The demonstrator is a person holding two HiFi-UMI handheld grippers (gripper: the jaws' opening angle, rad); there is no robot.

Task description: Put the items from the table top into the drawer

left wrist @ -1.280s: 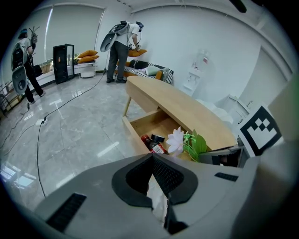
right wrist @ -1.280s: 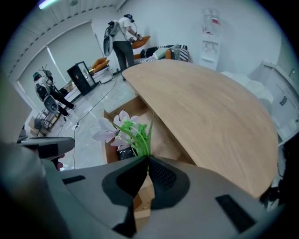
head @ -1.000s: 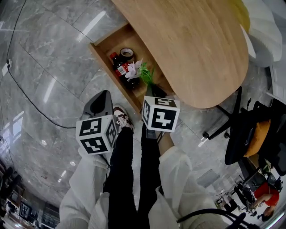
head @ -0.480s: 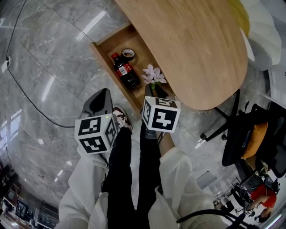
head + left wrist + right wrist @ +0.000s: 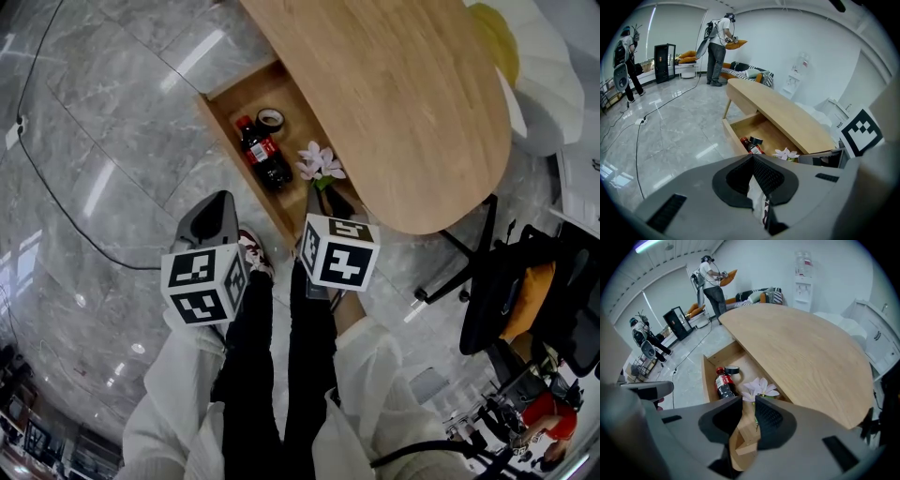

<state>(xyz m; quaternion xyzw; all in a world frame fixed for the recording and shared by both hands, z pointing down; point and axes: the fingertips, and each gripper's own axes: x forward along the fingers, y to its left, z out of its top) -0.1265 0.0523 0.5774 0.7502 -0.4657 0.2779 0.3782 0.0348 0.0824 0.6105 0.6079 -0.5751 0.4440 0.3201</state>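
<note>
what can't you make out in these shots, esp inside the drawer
Drawer rear: all views, hidden under the table top.
Flower stem end: head view, behind the right hand-held gripper.
Bottle label text: every view, too small.

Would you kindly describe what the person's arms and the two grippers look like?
The left gripper and the right gripper both have smooth grey bodies, with dark ribbed pads lining the jaws. Each carries a white cube printed with black square markers. The person's arms are covered by loose white sleeves.
</note>
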